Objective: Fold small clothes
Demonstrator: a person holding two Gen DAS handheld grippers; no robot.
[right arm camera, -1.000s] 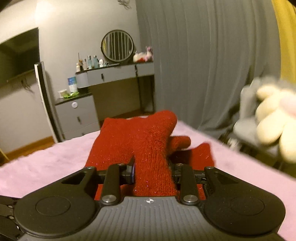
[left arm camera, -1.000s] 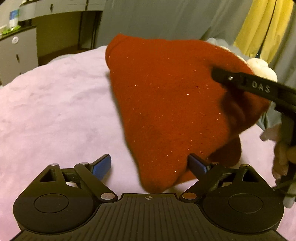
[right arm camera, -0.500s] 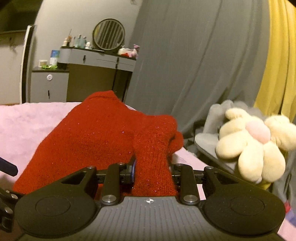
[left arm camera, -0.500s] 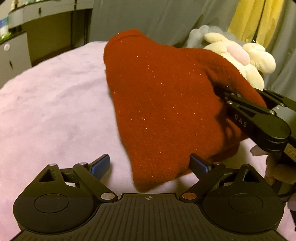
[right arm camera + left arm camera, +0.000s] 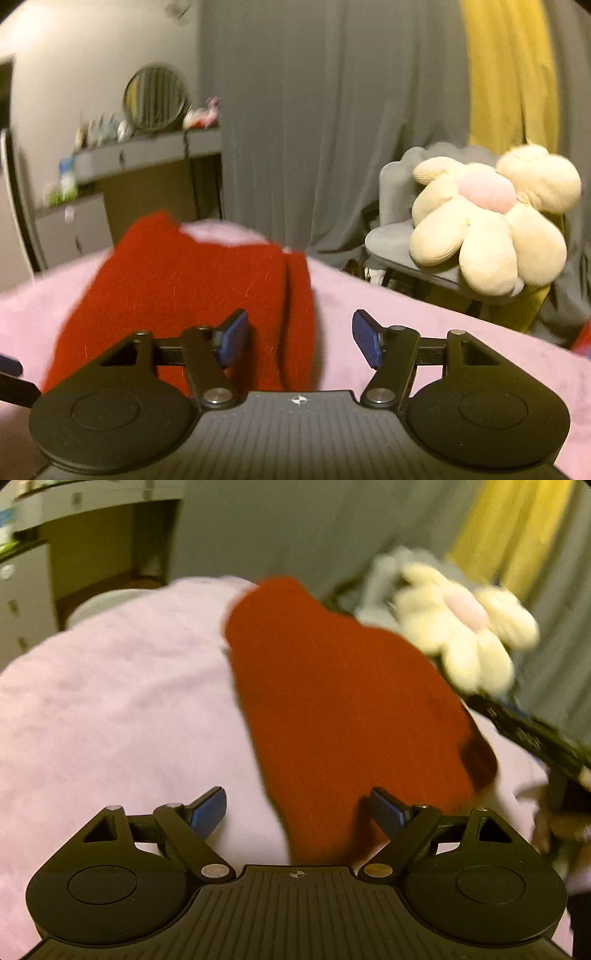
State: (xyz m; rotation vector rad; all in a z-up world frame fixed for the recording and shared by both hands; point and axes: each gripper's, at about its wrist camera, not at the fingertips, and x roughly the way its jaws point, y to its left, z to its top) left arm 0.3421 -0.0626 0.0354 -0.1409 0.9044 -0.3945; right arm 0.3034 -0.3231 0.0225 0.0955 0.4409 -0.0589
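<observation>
A small red knit garment [image 5: 332, 716] lies flat on the pink fleece blanket [image 5: 110, 709]. My left gripper [image 5: 297, 810] is open; the garment's near end lies between its blue pads, ungripped. My right gripper [image 5: 299, 341] is open, and the garment [image 5: 192, 291] lies flat under and ahead of its left finger. In the left wrist view the right gripper's body shows at the right edge, beside the garment's right side, with its fingertips out of sight.
A cream flower plush [image 5: 487, 218] rests on a grey chair [image 5: 391, 236] beyond the bed's far right edge. A grey dresser with a round mirror [image 5: 155, 96] stands at the back left. Grey and yellow curtains hang behind.
My right gripper has opened and let go of the red garment's fold, which now lies flat. The right gripper has drawn back to the right. The left gripper stays open.
</observation>
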